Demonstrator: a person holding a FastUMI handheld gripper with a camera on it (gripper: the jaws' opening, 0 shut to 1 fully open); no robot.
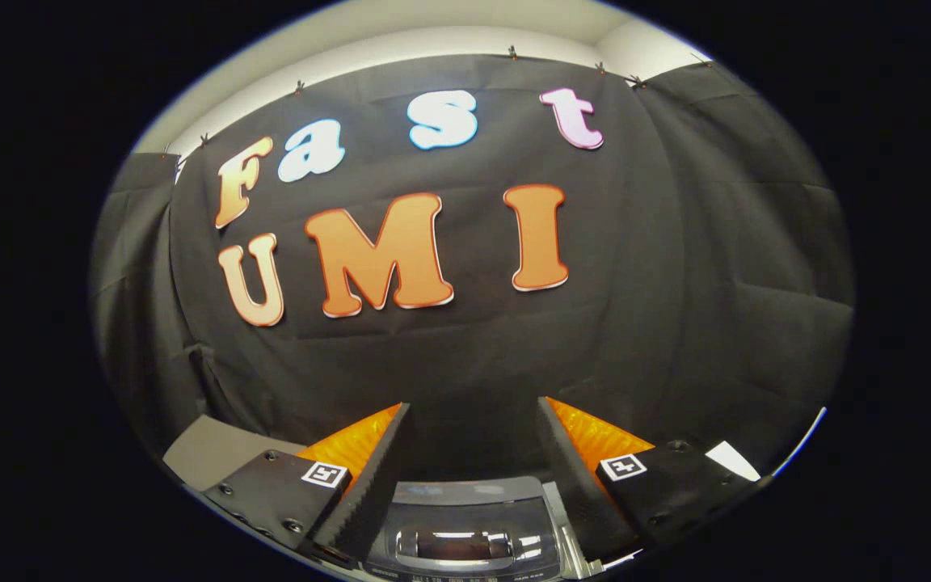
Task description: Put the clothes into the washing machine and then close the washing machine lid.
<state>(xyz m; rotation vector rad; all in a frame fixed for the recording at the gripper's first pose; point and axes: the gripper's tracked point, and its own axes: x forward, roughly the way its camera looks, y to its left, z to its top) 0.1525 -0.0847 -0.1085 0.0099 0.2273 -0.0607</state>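
The gripper [473, 440] was held level at the lower middle of the frame, its fingers spread apart with nothing between them, facing the booth wall [676, 283]. Below and between them, at the bottom centre, lay the washing machine's lid [465, 525], apparently down; no clothes were visible. Any move here would go best if the gripper tilted down first, bringing the lid fully into sight.

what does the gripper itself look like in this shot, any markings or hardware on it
The gripper has two wedge-shaped fingers with finely ribbed inner faces. Each sits on a dark flat mounting plate fastened with round screws, and each plate carries a small square black-and-white tag. No cables are visible.
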